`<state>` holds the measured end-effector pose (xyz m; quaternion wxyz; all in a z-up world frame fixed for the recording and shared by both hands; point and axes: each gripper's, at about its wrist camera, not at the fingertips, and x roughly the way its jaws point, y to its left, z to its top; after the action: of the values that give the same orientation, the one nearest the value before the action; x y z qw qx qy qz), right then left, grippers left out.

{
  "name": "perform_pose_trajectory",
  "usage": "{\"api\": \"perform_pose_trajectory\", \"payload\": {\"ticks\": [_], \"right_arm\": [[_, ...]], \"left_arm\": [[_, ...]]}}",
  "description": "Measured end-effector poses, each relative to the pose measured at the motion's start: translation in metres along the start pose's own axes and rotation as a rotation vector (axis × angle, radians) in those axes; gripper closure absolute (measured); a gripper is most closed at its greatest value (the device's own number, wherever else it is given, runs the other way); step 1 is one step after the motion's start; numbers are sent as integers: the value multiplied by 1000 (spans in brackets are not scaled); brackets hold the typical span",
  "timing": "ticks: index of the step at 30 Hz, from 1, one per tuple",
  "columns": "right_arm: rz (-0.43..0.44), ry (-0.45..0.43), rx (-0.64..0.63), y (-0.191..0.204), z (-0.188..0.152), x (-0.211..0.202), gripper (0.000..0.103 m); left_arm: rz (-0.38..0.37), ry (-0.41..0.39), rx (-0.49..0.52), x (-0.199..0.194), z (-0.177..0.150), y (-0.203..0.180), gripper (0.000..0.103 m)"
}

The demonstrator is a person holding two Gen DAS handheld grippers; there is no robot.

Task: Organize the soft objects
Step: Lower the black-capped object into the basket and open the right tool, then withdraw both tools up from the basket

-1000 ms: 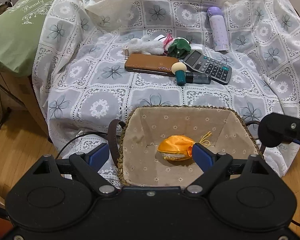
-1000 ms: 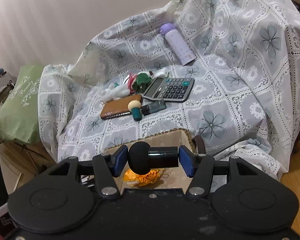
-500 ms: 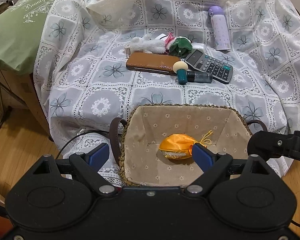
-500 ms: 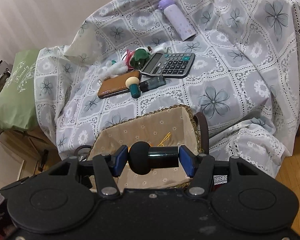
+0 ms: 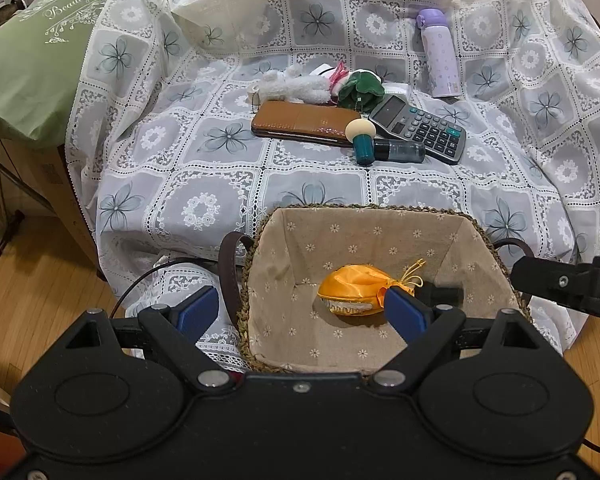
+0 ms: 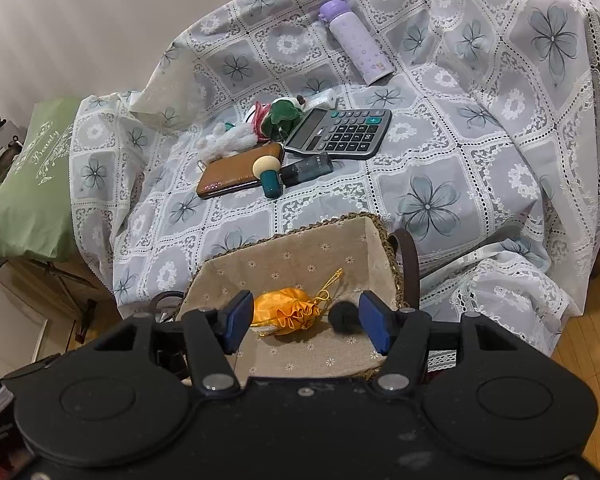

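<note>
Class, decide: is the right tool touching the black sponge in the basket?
Apart. The right wrist view shows the right tool open, with basket lining visible between its fingers and the black sponge.

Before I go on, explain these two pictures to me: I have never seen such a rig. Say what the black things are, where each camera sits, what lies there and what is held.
No robot here: a person holds a two-finger clamp in each hand, each carrying a wide-angle camera that looks along its blue-padded fingers. One picture is from the left gripper, one from the right gripper. Both stand open and hold nothing. Below them is a lined basket holding an orange satin pouch and a black sponge-tipped applicator. Beyond, on a flowered cloth, lie a brown wallet, a calculator, a white plush toy, a green plush toy, a teal applicator and a lilac bottle.
</note>
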<state>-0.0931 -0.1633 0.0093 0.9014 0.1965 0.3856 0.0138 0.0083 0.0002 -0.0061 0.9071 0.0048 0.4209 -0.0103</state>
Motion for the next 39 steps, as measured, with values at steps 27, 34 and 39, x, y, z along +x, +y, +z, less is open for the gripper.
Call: {"api": "perform_pose_trajectory", "payload": {"ticks": [27,34,39], "right_arm": [[-21,-14,-29,1,2,-2,37],[-50,-47,-75,3,5,-6,25],[-60,-50,-89,3,5,-5,23]], "left_arm": [[1,0,0,0,0,0,16],[2,-3,-4,0,0,2,16],[2,-1,-3,0,-1,3,16]]}}
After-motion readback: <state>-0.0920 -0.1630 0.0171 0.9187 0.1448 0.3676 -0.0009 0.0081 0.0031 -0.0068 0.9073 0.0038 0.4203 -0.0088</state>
